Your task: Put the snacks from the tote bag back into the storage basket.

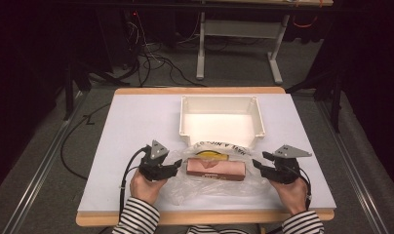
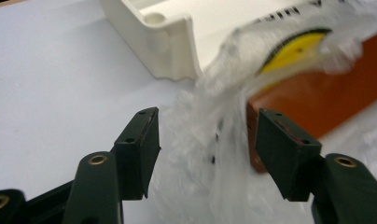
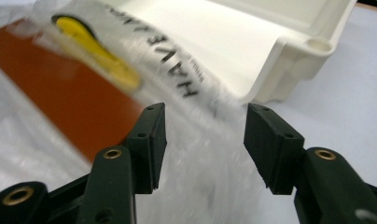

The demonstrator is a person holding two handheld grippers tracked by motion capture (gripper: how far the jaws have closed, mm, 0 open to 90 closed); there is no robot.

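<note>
High view: the clear plastic bag (image 1: pixel 212 178) with a brown box (image 1: pixel 216 169) inside lies on the white table (image 1: pixel 131 126), just before the white tray (image 1: pixel 219 119), between the left gripper (image 1: pixel 171 168) and right gripper (image 1: pixel 261 165). Left gripper view: jaws apart, bag film between them, unclamped. Right gripper view: jaws apart likewise over the film.

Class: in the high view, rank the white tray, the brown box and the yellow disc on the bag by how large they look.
1. White tray
2. Brown box
3. Yellow disc, partly hidden behind the box, so its full size is unsure.
</note>
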